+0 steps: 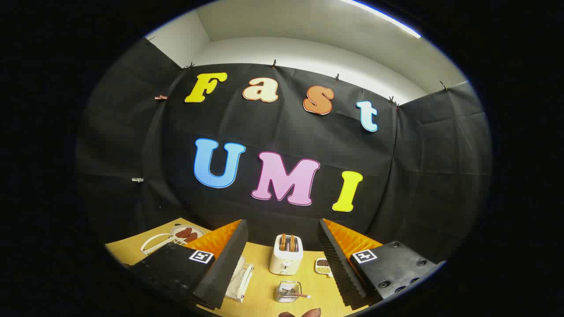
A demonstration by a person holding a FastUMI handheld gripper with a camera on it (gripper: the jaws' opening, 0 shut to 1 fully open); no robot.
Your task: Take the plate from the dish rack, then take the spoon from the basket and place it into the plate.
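The tongs (282, 259) are held wide open above the worktop (264, 281), with nothing gripped. Between the fingers, a wire basket (287, 291) holding the spoon (296, 295) is seen near the front edge, with a toaster (286, 254) behind it. A white dish rack (240, 281) with the plate (238, 270) stands just beside the left finger.

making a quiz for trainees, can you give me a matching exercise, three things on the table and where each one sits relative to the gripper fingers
Things:
1. toaster
2. wire basket
3. dish rack

Places:
A. right against the inner side of the left finger
B. ahead, between the open fingers, nearest the wall
C. between the fingers, closer than the toaster, holding a spoon

Pairs: 1-B, 2-C, 3-A
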